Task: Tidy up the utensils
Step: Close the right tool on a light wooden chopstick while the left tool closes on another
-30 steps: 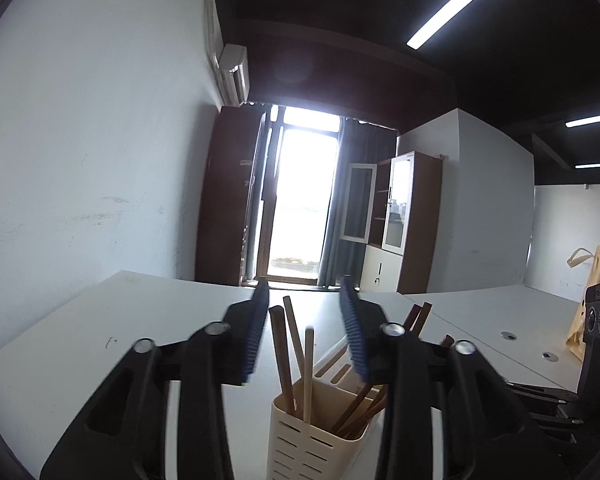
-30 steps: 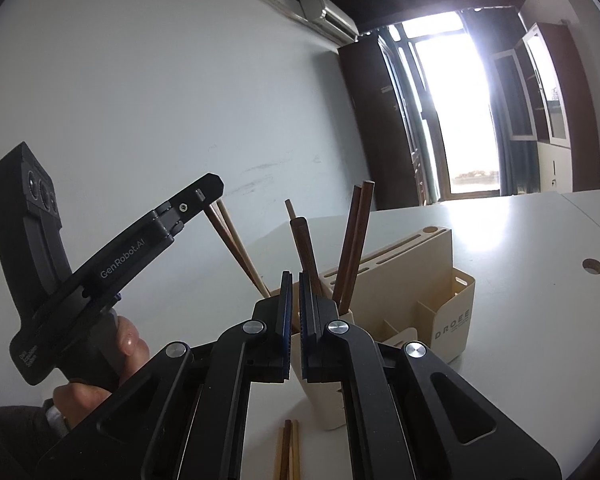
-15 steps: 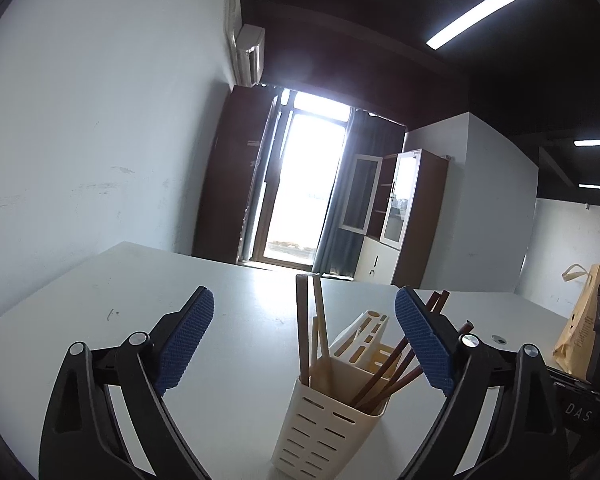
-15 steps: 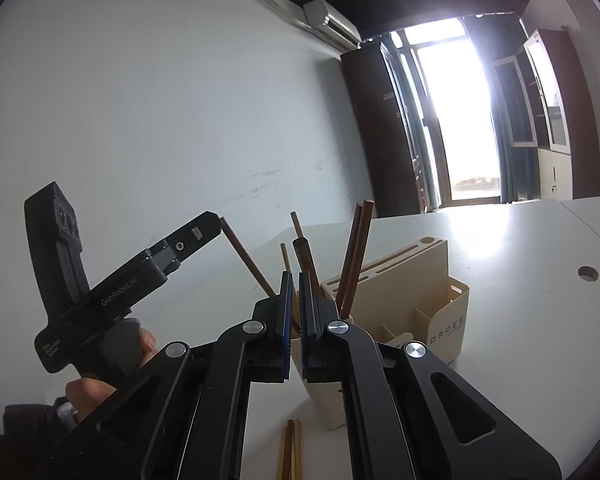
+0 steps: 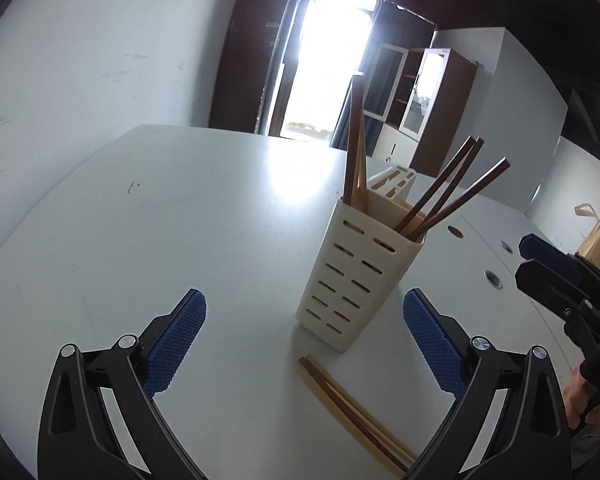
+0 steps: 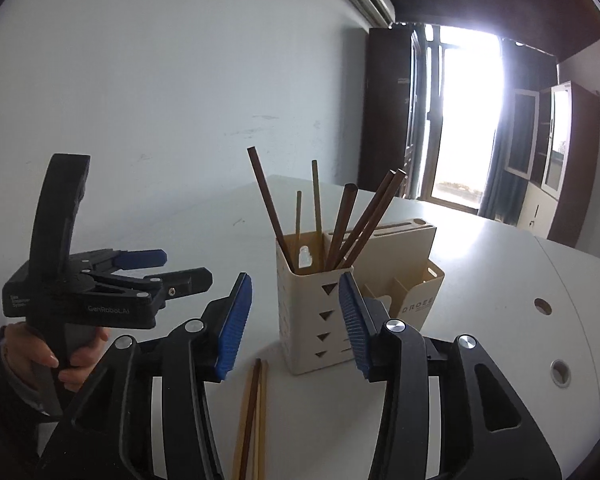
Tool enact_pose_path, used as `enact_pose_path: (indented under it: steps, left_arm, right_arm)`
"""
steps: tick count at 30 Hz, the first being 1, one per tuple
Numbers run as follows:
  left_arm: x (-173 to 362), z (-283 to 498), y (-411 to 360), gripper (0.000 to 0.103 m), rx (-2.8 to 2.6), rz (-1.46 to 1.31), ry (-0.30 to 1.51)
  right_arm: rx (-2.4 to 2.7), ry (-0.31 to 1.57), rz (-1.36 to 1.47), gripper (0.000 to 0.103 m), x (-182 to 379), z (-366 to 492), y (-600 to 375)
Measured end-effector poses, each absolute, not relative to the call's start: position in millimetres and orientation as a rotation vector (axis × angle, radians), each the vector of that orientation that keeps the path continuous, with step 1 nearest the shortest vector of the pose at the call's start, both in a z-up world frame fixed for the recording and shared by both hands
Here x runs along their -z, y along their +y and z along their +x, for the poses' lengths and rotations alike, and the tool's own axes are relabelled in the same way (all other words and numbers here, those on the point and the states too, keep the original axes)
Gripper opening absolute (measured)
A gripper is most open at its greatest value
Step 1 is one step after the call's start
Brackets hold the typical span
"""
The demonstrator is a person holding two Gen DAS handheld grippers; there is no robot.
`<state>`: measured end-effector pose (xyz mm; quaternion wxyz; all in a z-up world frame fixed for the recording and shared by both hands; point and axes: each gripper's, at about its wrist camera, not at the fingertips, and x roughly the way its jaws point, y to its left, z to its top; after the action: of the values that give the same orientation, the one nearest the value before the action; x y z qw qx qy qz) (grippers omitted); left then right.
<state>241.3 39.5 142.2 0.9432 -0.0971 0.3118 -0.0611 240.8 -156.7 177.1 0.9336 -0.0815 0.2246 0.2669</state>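
Left gripper (image 5: 304, 332): we see it spread wide with nothing between its blue pads (image 5: 176, 332); from the right wrist view it shows at the left edge (image 6: 180, 266), held in a hand (image 6: 66, 354), its fingers apart.

Right gripper (image 6: 296, 322): we see it released as well, its blue pads (image 6: 234, 320) parted on either side of the holder's lower half, with nothing grasped. In the left wrist view only its tips show at the right edge (image 5: 540, 258).

Utensil holder (image 5: 360, 268): a cream slotted cup standing upright on the white table (image 5: 172, 220), just ahead of both grippers; from the right wrist view we see its side with triangular cut-outs (image 6: 314, 302).

Chopsticks in the holder (image 6: 340, 216): we count several, dark brown and lighter wood, standing on end and fanning out at different angles; two stand nearly upright at one corner (image 5: 356, 140), the rest lean outward (image 5: 452, 188).

Loose chopsticks (image 5: 352, 408): a few lie flat on the table right in front of the holder's base, close together, between the fingers of each gripper in its own view (image 6: 254, 412).

Knife block organiser (image 6: 404, 268): a cream rack with slots on top and divided pockets stands directly behind the holder; we cannot tell whether the two touch.
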Motion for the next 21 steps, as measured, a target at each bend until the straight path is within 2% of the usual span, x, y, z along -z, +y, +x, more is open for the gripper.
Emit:
enact_pose_path:
  steps: [9, 21]
  left_arm:
    - [-43, 280, 23, 0.096, 0.076, -0.135, 1.028]
    - [-18, 278, 5, 0.096, 0.006, 0.019, 1.034]
  right_arm:
    - [-0.517, 0.64, -0.144, 0.048, -146, 270, -161]
    - [-0.485, 0.779, -0.216, 0.049, -87, 303, -131]
